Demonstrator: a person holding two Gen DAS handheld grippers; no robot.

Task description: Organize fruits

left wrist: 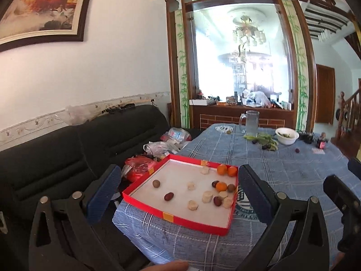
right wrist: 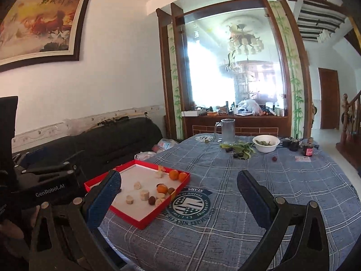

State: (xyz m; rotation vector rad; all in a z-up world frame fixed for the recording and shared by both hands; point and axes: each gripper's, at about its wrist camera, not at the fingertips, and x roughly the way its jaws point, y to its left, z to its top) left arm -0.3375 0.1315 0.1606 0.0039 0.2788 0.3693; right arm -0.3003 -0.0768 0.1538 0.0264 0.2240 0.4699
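A red tray (left wrist: 171,216) is seen at the near corner of the table (left wrist: 293,176), which is covered by a blue checked cloth. Everything below is placed from this tray.

Inside the tray, small fruits are scattered. Three little oranges (left wrist: 221,186) are found toward the tray's right side, two of them in the far right corner. Pale banana slices (left wrist: 207,197) are spread through the middle and the near right part. Dark red dates (left wrist: 168,196) are mixed in, and a round brown fruit (left wrist: 156,183) is set alone near the left wall.

The left gripper (left wrist: 178,194) is held just in front of the tray, with its jaws spread wide and nothing between them. The right gripper (right wrist: 178,194) is held to the right of the tray over bare cloth, jaws also wide and empty.

The banana slices are judged to be soft and a bit slippery (they could be squashed easily), so they should be pinched lightly by their round sides. The oranges are judged firm but likely to roll, so they should be taken across the middle. The dates look small and light, and should be gripped across their short width.
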